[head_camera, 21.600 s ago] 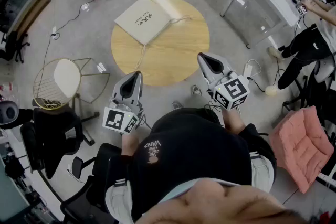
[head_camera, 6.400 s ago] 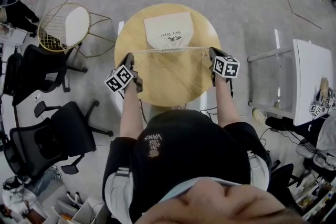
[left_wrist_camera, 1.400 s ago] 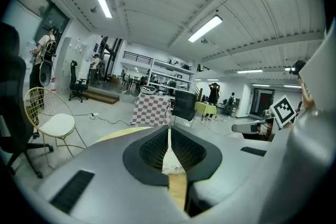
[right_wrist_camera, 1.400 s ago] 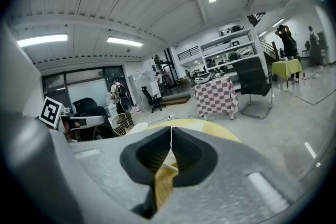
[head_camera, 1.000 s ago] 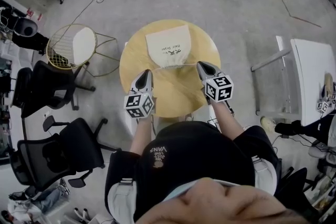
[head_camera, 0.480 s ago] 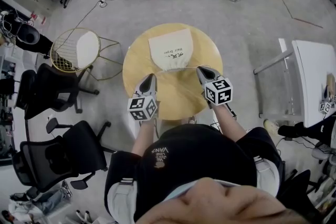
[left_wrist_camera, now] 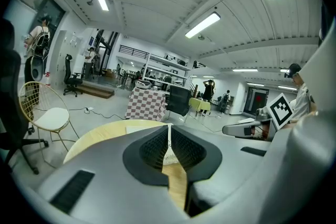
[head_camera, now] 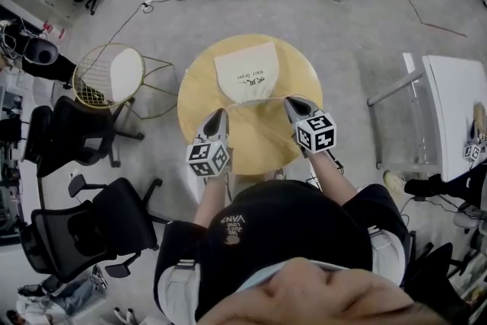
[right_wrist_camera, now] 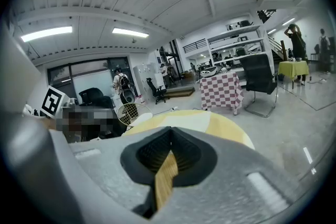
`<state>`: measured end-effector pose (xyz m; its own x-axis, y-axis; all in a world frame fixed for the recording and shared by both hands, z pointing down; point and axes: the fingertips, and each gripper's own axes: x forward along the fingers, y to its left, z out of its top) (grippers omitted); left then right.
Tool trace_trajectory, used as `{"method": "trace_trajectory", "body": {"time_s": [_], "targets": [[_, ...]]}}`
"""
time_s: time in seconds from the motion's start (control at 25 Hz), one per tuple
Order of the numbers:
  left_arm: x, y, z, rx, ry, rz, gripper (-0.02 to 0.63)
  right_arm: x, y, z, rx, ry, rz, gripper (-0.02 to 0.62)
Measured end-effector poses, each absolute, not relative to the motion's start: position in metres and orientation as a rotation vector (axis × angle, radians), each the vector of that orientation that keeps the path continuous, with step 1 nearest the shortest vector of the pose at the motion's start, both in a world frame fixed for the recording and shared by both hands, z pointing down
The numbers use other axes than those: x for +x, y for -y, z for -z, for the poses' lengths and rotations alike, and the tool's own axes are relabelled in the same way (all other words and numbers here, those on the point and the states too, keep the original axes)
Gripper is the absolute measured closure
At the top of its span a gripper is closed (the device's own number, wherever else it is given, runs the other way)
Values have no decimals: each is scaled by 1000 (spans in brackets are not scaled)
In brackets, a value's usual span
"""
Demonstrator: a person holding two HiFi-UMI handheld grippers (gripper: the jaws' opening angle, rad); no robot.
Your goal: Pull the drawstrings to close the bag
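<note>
Now your left tongs (head_camera: 219, 112) are almost closed, and you pinch a thin white drawstring (left_wrist_camera: 169, 136) between the pads. Your right tongs (head_camera: 290, 100) are closed at the tips too, and the other drawstring (head_camera: 274, 97) runs to them from the bag (head_camera: 246, 71). That bag lies flat on the far half of the round table (head_camera: 199, 91), its gathered mouth toward you, just beyond both tongs.
</note>
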<state>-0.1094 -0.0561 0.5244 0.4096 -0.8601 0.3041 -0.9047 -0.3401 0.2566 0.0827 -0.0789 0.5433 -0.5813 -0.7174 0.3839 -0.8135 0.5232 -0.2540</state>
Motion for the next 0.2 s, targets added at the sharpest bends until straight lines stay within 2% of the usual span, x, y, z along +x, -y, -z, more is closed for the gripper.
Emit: {"method": "trace_trajectory", "body": {"time_s": [0.2], "targets": [[-114,55,-524,2272,1524,-142,577,78,80,-542,1282,2528,-595,598]]}}
